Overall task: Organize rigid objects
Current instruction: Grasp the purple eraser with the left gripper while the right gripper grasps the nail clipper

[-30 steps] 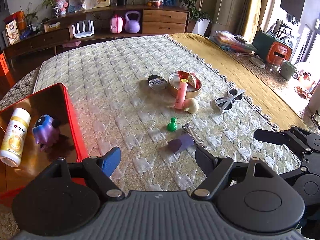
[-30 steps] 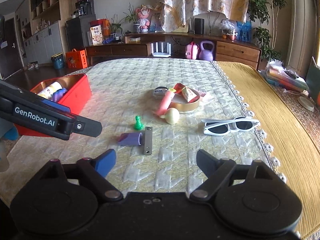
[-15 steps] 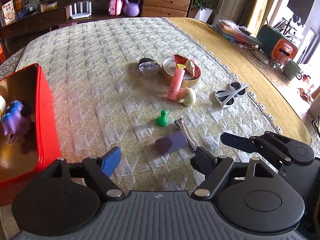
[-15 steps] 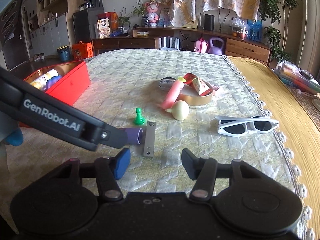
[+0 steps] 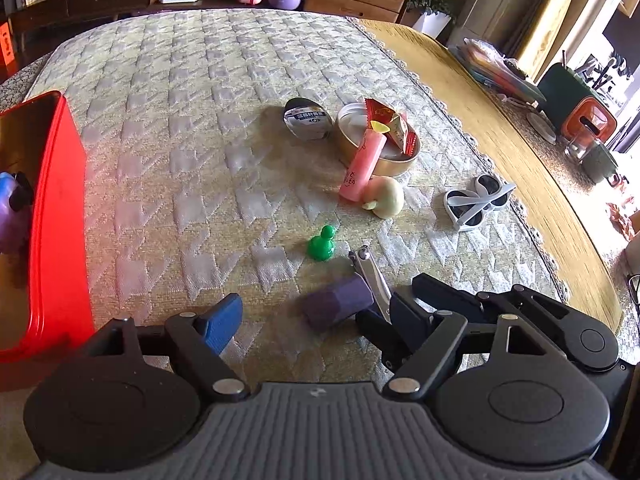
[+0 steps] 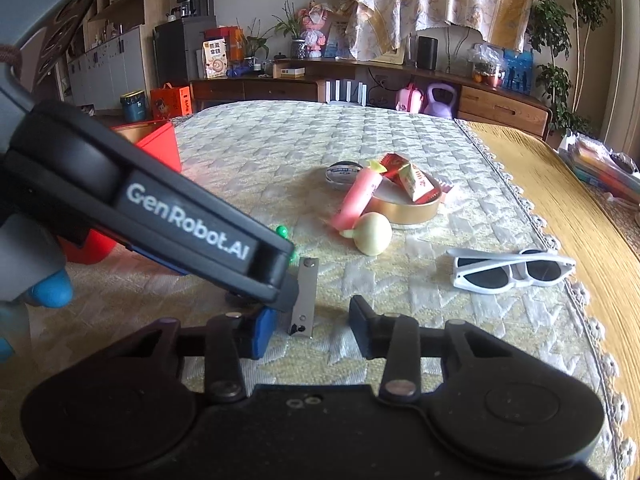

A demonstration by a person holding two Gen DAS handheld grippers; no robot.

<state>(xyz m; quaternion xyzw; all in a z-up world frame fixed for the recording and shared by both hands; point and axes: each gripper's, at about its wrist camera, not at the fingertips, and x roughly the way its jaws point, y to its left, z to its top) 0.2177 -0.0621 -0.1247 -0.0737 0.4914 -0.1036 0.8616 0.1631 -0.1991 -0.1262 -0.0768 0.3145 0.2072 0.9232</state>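
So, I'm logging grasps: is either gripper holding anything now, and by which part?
Nothing is held. The left gripper stands open around the purple block; the right gripper, closing, straddles the silver metal nail clipper's near end, untouched.

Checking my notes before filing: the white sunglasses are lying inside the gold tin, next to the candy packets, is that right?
Not quite. The white sunglasses lie on the quilted cloth, apart from the gold tin; the right wrist view shows it. The candy packets are in the tin.
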